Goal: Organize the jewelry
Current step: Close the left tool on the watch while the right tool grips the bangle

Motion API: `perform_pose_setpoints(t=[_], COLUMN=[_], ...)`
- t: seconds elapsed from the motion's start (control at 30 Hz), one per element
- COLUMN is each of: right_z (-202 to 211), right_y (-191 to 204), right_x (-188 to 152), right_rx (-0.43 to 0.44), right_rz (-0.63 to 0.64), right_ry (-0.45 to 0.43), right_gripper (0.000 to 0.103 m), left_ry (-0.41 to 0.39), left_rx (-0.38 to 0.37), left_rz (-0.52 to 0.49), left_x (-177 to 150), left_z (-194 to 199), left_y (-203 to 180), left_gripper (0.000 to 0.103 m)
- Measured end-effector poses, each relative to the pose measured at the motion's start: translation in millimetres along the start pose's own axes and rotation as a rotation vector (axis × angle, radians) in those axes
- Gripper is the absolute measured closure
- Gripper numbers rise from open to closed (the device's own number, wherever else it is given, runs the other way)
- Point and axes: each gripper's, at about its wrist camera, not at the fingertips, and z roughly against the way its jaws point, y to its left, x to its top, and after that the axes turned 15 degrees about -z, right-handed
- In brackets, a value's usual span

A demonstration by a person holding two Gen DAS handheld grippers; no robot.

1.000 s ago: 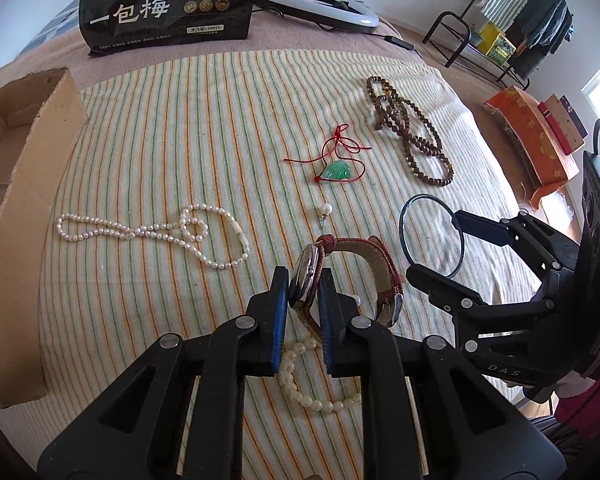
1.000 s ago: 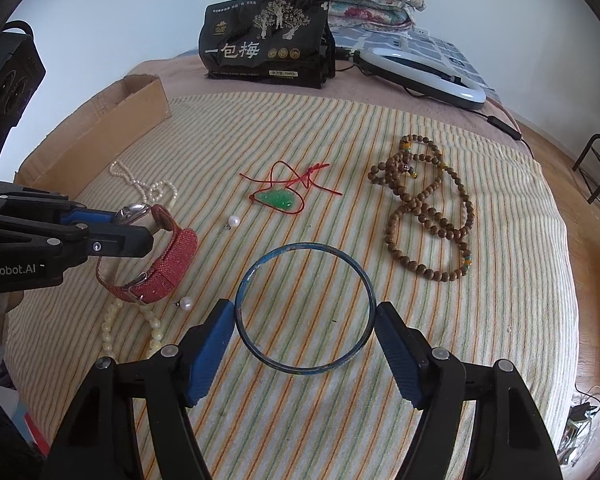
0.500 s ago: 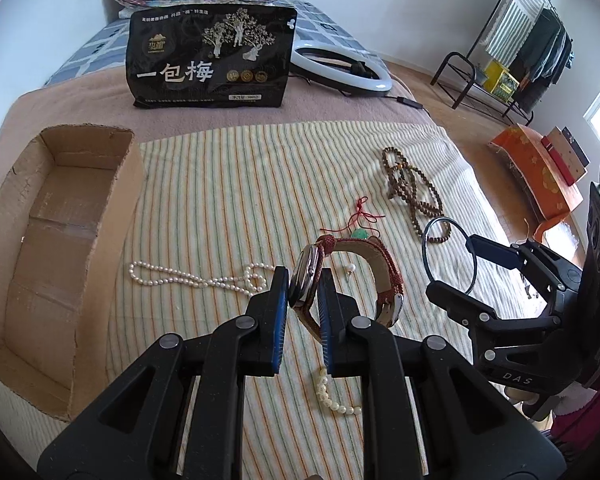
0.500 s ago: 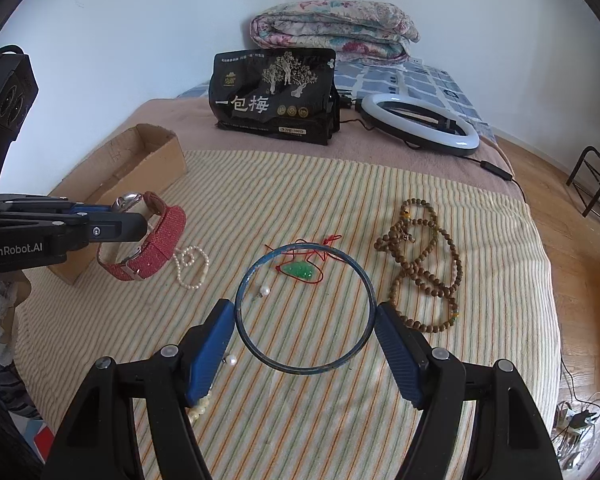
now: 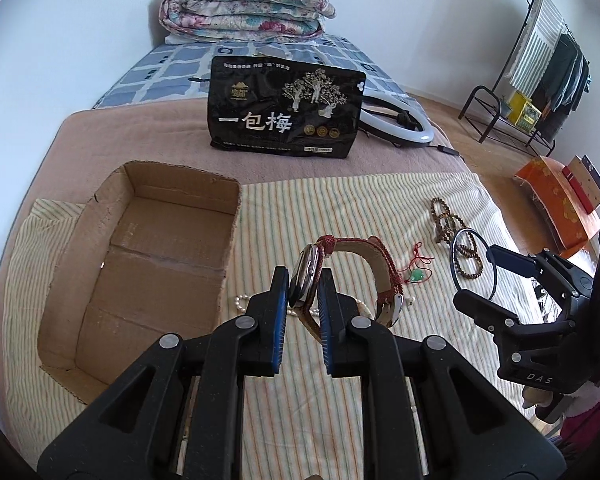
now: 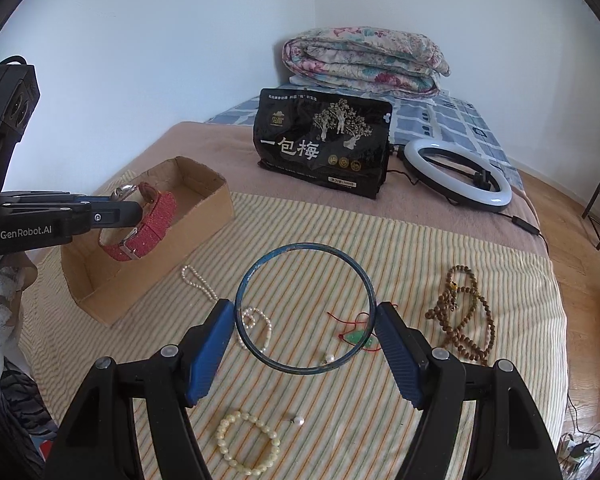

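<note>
Quick tally: one red-strap watch (image 6: 148,226), one blue bangle (image 6: 305,307), one cardboard box (image 6: 204,216), one pearl necklace (image 6: 220,300), one cream bead bracelet (image 6: 247,448), one green pendant (image 6: 356,337), two loose pearls (image 6: 299,421), and brown wooden beads (image 6: 462,316), maybe two strands tangled.

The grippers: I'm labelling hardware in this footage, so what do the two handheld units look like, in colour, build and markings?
Both are matte black plastic with silver rivets at the linkage joints. The left gripper and right gripper have blue ribbed fingers. Seen from the other camera, the left unit reads "GenRobot.AI" in white; the right shows "DAS". No cables or sleeves are visible.
</note>
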Motion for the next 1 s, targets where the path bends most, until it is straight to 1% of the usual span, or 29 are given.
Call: perform_pose_setpoints(t=[0.23, 0.5, 0.63, 0.83, 1.0], right_z=[-11.2, -29.8, -43.5, -66.0, -87.3], right_y=[33.5, 77.4, 97.3, 124.7, 141.2], right_x=[17.8, 37.3, 44.2, 50.3, 51.9], right_rx=[0.041, 0.091, 0.114, 0.141, 0.147], right_rz=[0.034, 0.072, 0.079, 0.094, 0.102], right_ry=[-0.006, -0.01, -0.005, 0.009, 0.03], right_gripper=[0.029, 0.029, 0.029, 0.029, 0.029], left_ry=[-0.008, -0.005, 0.01, 0.042, 0.063], left_rx=[0.054, 0.131, 0.156, 0.175, 0.179], left_rz=[0.073, 0.113, 0.131, 0.141, 0.139], left_x=[-9.9, -25.1, -34.9, -49.8, -57.6], left_z=[14.6, 26.4, 25.9, 21.0, 14.4], left_y=[44.3, 89.2, 108.4, 127.8, 135.1], left_gripper=[0.09, 0.09, 0.09, 0.09, 0.09])
